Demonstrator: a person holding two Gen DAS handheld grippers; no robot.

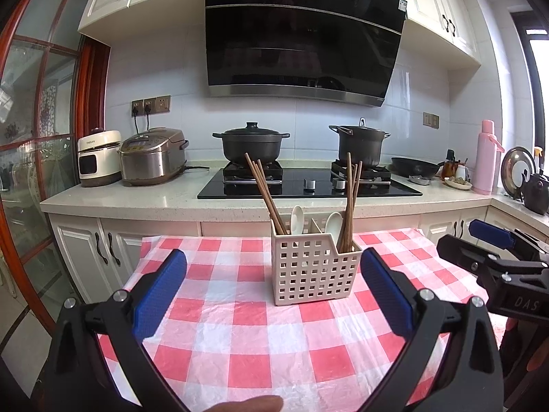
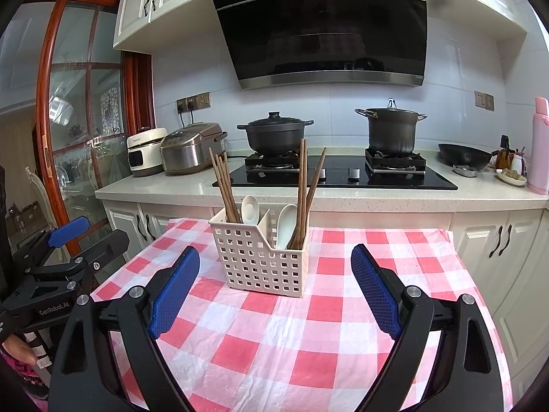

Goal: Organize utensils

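Note:
A cream perforated utensil caddy point(image 1: 314, 271) point(image 2: 260, 261) stands on the red-and-white checked tablecloth point(image 1: 274, 350) point(image 2: 308, 326). Both of its two compartments hold brown wooden chopsticks point(image 1: 266, 194) point(image 2: 224, 187) and a white spoon point(image 1: 296, 218) point(image 2: 249, 208); the other compartment's chopsticks point(image 1: 350, 202) point(image 2: 303, 185) lean beside a second spoon point(image 1: 333, 225) point(image 2: 286, 225). My left gripper point(image 1: 274, 267) is open, nothing between its blue pads, just short of the caddy. My right gripper point(image 2: 274, 261) is open and empty too, with the caddy ahead between its fingers.
Beyond the table runs a counter point(image 1: 137, 194) with a black hob point(image 1: 308, 183), two dark pots point(image 1: 251, 144) point(image 1: 359, 144), two rice cookers point(image 1: 152, 159), a wok point(image 1: 415, 166) and a pink flask point(image 1: 485, 158). A glass door point(image 2: 82, 130) is at the left.

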